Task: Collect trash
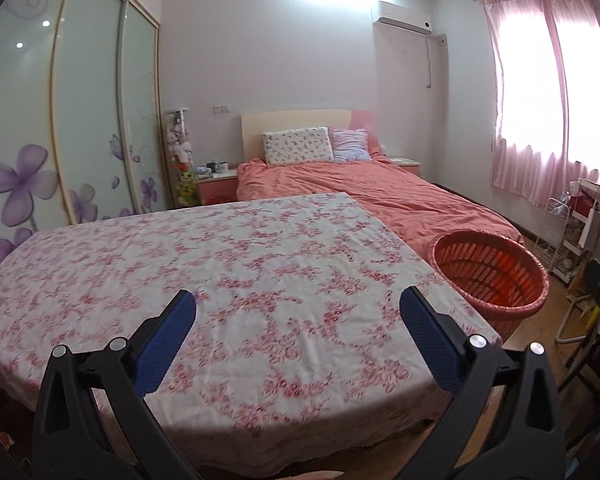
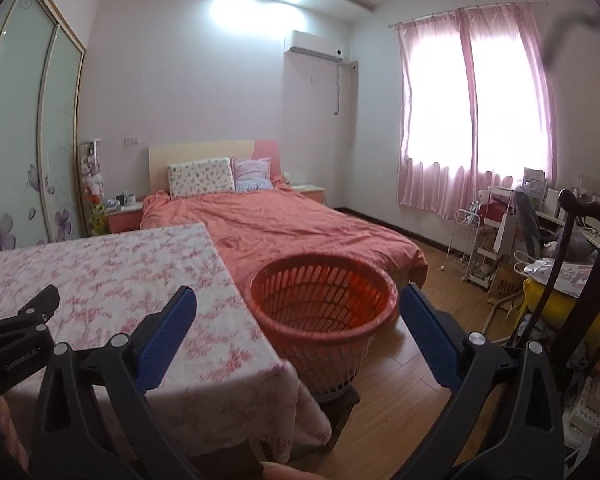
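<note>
**Both grippers wide and empty above the floral tabletop; no trash in sight**

Behind everything, a bed (image 1: 380,196) in salmon sheets, its foot hidden by the tabletop (image 1: 204,264) and, from the right wrist, by the basket. Tabletop draped in a pink-flowered cloth, bare on top, near edge cut off by the frame. Just beside its right edge, an orange slatted laundry basket (image 2: 322,300) on a low dark stand, mostly hidden; inside too shadowed to tell any contents. At far right, a cluttered rack (image 2: 476,240), items too small to name. Left gripper (image 1: 298,304) spread wide, nothing between the blue pads. Right gripper (image 2: 298,304) likewise wide and empty, framing the basket.
</note>
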Available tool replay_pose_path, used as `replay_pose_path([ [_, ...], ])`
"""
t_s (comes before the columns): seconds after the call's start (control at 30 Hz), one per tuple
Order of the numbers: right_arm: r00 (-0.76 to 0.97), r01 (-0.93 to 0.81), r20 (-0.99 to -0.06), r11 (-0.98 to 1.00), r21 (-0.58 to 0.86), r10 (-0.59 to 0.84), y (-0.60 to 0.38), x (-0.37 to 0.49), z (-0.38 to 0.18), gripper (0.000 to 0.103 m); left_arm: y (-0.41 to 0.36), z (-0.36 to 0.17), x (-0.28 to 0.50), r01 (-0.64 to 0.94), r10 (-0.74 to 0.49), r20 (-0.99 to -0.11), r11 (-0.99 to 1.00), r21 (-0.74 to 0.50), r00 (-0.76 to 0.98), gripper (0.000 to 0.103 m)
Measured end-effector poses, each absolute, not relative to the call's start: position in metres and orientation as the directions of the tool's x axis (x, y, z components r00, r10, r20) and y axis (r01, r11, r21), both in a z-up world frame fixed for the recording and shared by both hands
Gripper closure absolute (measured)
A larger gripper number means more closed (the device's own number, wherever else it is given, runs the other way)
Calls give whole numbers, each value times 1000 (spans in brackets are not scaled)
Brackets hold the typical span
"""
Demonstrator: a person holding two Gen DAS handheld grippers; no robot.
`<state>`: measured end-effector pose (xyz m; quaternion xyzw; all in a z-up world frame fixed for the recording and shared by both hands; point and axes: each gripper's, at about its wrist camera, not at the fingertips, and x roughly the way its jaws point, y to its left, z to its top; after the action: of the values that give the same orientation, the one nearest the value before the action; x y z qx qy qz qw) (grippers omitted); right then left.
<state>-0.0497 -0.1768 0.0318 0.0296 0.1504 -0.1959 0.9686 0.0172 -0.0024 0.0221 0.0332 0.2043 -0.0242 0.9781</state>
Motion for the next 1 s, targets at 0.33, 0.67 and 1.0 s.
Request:
replay_pose_path([
  [0.33, 818, 446, -396, 895, -21, -417, -176, -47, 17, 4, 3, 5, 9, 46, -26, -457, 998, 32, 889, 3],
  [0.67, 798, 451, -423, 891, -52, -429, -169, -40, 7, 4, 3, 1, 6, 38, -23, -474, 999, 21, 880, 3],
  [1.0, 780, 459, -447, 886, -68, -438, -168, -35, 0, 4, 3, -5, 9, 42, -33, -512, 999, 6, 858, 3],
])
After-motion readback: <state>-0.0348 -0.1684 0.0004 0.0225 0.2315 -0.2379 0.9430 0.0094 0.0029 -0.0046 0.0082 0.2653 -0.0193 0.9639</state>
